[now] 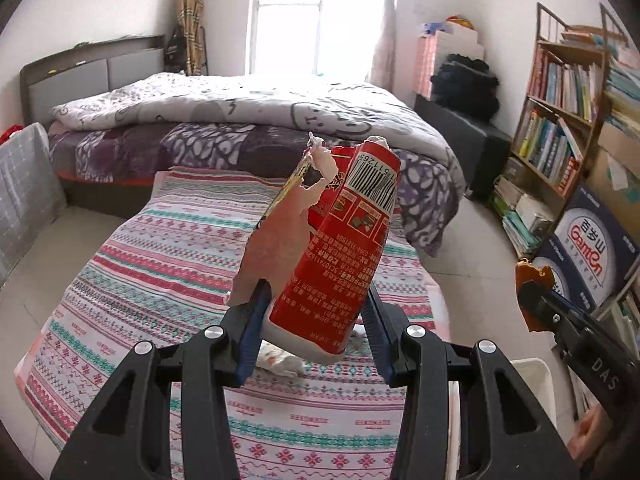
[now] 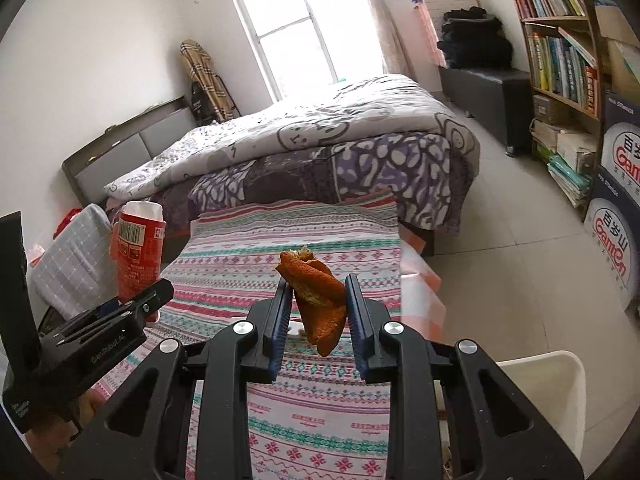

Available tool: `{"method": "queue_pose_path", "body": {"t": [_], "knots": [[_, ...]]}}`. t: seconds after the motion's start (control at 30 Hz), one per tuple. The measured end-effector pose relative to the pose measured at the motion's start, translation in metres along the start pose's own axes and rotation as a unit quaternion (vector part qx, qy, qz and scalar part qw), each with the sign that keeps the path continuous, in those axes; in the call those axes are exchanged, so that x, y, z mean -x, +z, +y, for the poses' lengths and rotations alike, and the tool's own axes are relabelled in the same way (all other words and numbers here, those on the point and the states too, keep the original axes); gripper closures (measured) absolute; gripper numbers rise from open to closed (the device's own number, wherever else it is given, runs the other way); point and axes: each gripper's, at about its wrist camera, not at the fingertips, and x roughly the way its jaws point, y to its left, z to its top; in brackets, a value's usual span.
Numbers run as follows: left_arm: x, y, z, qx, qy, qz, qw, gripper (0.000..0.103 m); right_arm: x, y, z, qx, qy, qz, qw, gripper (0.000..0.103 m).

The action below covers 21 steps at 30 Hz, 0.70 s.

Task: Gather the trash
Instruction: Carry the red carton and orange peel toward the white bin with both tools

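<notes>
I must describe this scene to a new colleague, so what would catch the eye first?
First, the torn red carton, held upright in the left gripper above the striped cloth. Next, the orange peel pinched in the right gripper, with a white bin at lower right.

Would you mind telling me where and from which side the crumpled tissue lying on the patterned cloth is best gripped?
Grip the crumpled tissue across its raised middle, coming straight down from above. It lies low and loose on the patterned cloth, so a side approach would likely push it along. Both grippers are full now; the left gripper holds the torn red carton directly over it.
</notes>
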Motion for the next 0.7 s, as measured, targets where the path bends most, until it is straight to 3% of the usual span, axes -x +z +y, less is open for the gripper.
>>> {"method": "queue_pose_path", "body": {"t": [0.7], "knots": [[-0.007,-0.02,-0.082,-0.087,-0.054,0.012,0.9947,0.057,0.033,-0.007,-0.076,-0.047,-0.076,0.006,0.996,0.077]]}}
